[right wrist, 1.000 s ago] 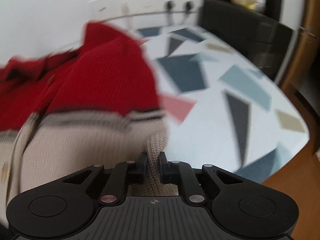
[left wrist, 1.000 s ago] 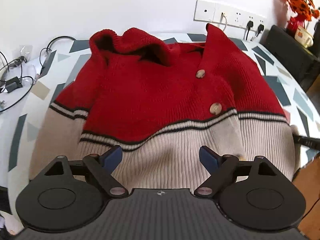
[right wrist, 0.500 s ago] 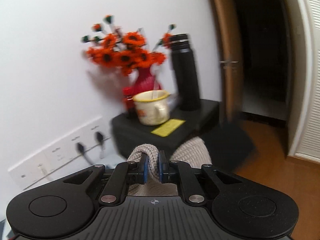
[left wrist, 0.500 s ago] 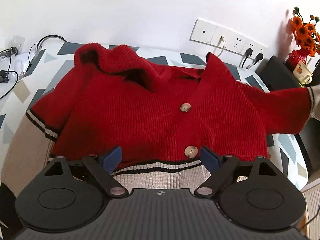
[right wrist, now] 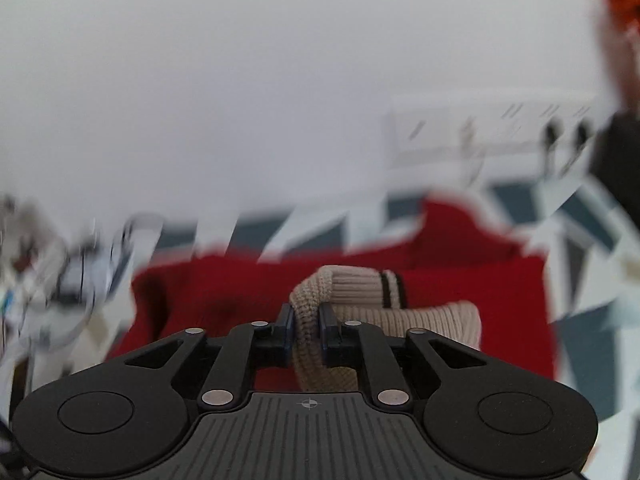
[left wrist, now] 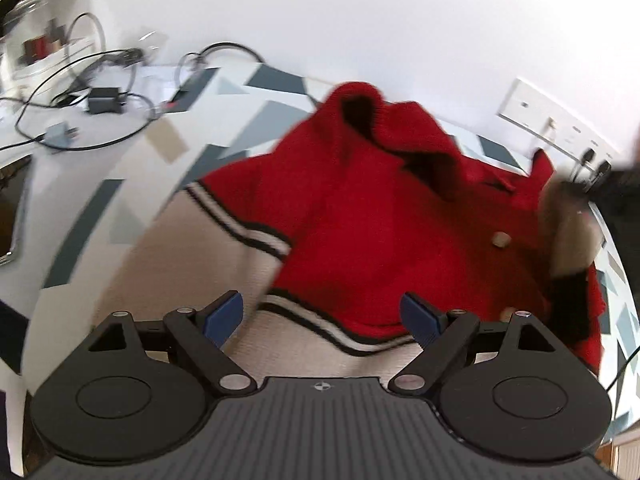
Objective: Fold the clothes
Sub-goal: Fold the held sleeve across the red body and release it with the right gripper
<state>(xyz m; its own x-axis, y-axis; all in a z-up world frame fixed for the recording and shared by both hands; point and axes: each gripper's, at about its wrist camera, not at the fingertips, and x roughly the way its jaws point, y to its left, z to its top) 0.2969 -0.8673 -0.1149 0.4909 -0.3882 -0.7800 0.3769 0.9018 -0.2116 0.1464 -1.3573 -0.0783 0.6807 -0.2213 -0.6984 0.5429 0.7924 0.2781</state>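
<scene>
Right gripper (right wrist: 307,334) is easing off the beige cuff (right wrist: 316,308) it's laying across the red cardigan (left wrist: 400,216), left gripper (left wrist: 322,318) is hanging wide open and empty, so most folding's looking undone.

Blurred wall sockets (right wrist: 492,136) (plugs indistinct)

A plain white wall (left wrist: 400,20) ran behind the table (left wrist: 132,184), whose white top carried grey and blue-grey geometric shapes. A white socket strip (left wrist: 556,124) sat on the wall at far right, plugs in it. Black cables (left wrist: 80,92) lay tangled at far left.
</scene>
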